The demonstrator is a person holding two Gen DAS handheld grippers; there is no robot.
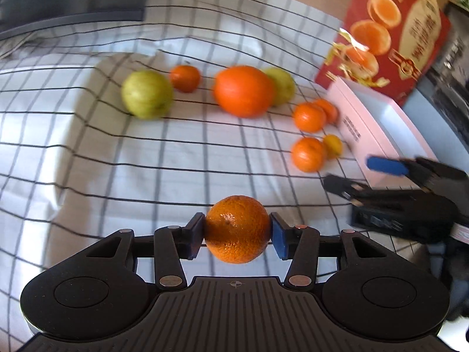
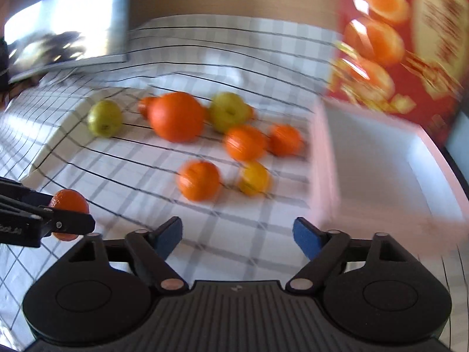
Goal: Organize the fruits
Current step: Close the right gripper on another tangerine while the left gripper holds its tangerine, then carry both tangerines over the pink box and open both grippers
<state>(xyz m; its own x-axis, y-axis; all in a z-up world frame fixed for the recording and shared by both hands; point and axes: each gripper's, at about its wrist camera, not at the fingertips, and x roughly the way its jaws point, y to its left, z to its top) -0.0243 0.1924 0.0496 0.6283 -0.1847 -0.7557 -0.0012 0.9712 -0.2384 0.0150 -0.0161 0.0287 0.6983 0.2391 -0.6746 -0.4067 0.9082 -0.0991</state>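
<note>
Gripping a small mandarin (image 1: pixel 237 229) between its blue pads, the left gripper (image 1: pixel 237 234) hangs above the checked cloth (image 1: pixel 146 158), the fruit pressed on both sides and clear of the fabric. From the right wrist view the same mandarin (image 2: pixel 69 202) shows at the far left, clamped in the black fingers of that claw.

The right gripper (image 2: pixel 238 236) stands released, its jaws wide with only cloth (image 2: pixel 234 234) between them; in the left wrist view it (image 1: pixel 363 176) sits just in front of the pink box (image 1: pixel 378 123), blurred.

Taking the pink box (image 2: pixel 381 158) as the landmark: the red carton (image 1: pixel 390 29) printed with oranges rises directly behind it. Just beside its left wall lie a small yellow fruit (image 1: pixel 332 146) and three mandarins (image 1: pixel 308 154), (image 1: pixel 309 117), (image 1: pixel 327 108). Farther left of the box sits a large orange (image 1: pixel 243 91) with a green apple (image 1: pixel 281 86) touching behind it, then another mandarin (image 1: pixel 185 78) and a second green apple (image 1: pixel 147 94), well apart from the box. The box's white inside looks bare where it shows
</note>
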